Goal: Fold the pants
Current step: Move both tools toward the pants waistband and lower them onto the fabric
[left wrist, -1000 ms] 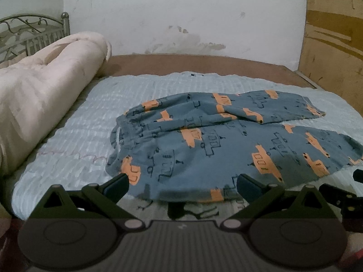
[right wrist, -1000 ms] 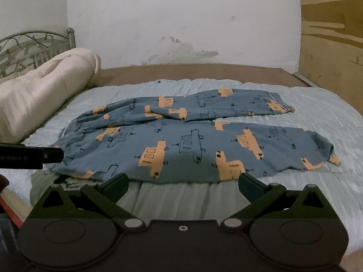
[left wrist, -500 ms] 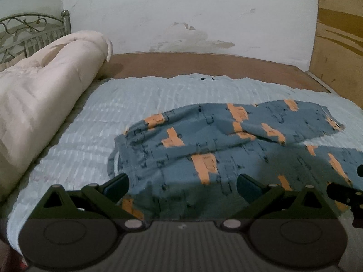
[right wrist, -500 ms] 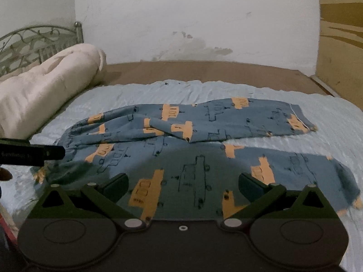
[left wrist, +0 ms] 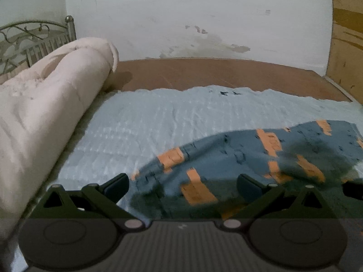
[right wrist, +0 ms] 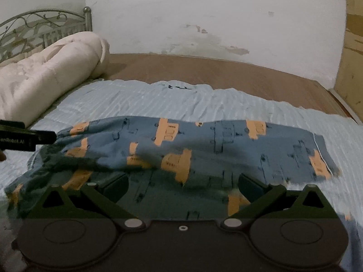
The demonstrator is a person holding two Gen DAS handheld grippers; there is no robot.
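Left wrist: pants (left wrist: 245, 158) blurred, cut off right | left gripper (left wrist: 182, 184) and right gripper (right wrist: 182, 184) spread wide, empty, above near edge

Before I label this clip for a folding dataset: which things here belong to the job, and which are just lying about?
Belongs to the job:
- blue pants with orange print
- left gripper, open over them
- right gripper, open over them
- light blue bedspread they lie on

Just lying about:
- rolled cream quilt
- metal headboard
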